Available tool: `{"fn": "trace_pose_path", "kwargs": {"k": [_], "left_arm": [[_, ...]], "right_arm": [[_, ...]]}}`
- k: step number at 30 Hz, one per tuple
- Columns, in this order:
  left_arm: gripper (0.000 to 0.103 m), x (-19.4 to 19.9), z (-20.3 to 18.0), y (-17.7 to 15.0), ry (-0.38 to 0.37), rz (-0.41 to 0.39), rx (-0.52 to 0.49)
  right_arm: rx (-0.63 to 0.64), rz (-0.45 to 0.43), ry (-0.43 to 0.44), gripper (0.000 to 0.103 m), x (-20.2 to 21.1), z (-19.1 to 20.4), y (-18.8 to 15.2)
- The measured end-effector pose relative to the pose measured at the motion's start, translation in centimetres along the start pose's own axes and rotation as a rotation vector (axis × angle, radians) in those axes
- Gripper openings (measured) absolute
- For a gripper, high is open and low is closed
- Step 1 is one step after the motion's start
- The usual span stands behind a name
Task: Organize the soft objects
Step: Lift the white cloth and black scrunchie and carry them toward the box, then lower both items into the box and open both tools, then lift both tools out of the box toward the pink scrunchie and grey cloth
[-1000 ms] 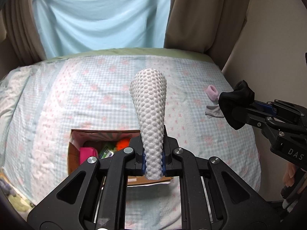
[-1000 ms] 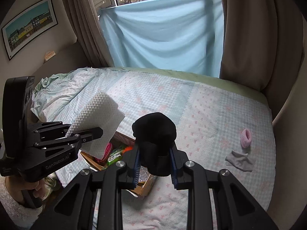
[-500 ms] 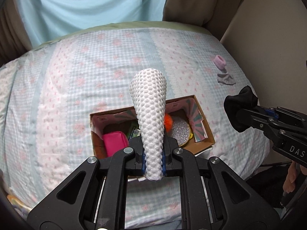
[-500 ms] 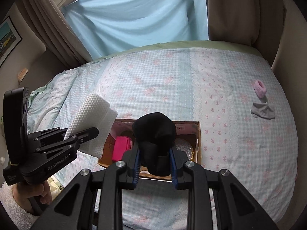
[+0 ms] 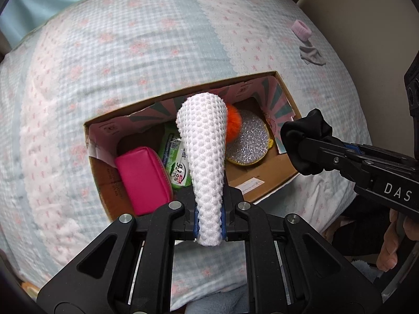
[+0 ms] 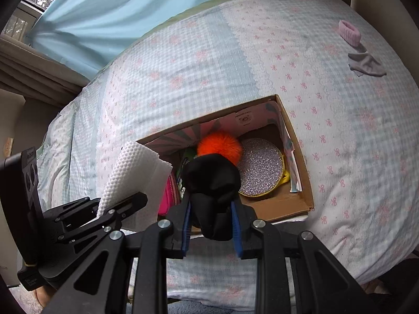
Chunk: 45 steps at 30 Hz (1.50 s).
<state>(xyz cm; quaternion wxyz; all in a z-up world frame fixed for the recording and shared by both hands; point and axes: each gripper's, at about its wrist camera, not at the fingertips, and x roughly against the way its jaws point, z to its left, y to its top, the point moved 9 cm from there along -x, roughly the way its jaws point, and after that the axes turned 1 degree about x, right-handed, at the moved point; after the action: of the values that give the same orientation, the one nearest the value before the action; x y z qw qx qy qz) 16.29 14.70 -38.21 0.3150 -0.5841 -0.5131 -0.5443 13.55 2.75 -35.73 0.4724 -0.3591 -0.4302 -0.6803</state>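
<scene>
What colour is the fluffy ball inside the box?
Bright orange; the fluffy ball shows best in the right wrist view.

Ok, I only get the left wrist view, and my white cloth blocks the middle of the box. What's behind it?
Observer: A whole orange pompom, near the far wall of the box, next to the glitter disc.
Operator: Is the right hold good?
Observer: The right gripper has both blue pads pressed on the black cloth.
Operator: And my cloth?
Observer: The white cloth is a wide folded sheet; you see it edge-on.
</scene>
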Motion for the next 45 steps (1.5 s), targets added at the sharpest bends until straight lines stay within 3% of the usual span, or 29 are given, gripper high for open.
{"fn": "trace_pose_path", "kwargs": {"k": [11,12,13,14,15,16,18,35,45], "left_arm": [[0.011,-3.7,0.8,0.2,-0.043,0.127,-0.073],[0.025,-3.7,0.9,0.3,-0.028,0.127,-0.086],[0.042,-3.7,1.0,0.3,-0.008,0.123,-0.107],[0.091,-3.6,1.0,0.4,0.006,0.119,-0.128],[0.102,-3.5,1.0,0.6,0.003,0.107,-0.140],[0.103,-3.4,0.9,0.6,-0.011,0.104,-0.147],[0.103,-3.3,1.2,0.5,-0.005,0.101,-0.143],[0.103,2.0,1.9,-2.0,0.013,0.020,-0.043],[0.103,6.8,1.8,-3.2,0.126,-0.079,-0.102]], "right_arm": [[-0.115,0.136,0.000,0.024,-5.4,-1.9,0.0],[-0.125,0.142,0.001,0.025,-5.7,-2.1,0.1],[-0.134,0.142,-0.001,0.034,-5.8,-2.2,0.2],[-0.141,0.144,0.004,0.044,-6.0,-2.3,0.3],[-0.150,0.149,0.011,0.068,-6.2,-2.2,0.4],[-0.162,0.156,0.011,0.089,-6.4,-2.3,0.4],[-0.185,0.159,-0.002,0.095,-6.8,-2.6,0.4],[-0.119,0.103,-0.022,0.096,-4.1,-1.8,-0.2],[-0.041,0.043,-0.021,0.096,0.7,0.4,-0.7]]}}
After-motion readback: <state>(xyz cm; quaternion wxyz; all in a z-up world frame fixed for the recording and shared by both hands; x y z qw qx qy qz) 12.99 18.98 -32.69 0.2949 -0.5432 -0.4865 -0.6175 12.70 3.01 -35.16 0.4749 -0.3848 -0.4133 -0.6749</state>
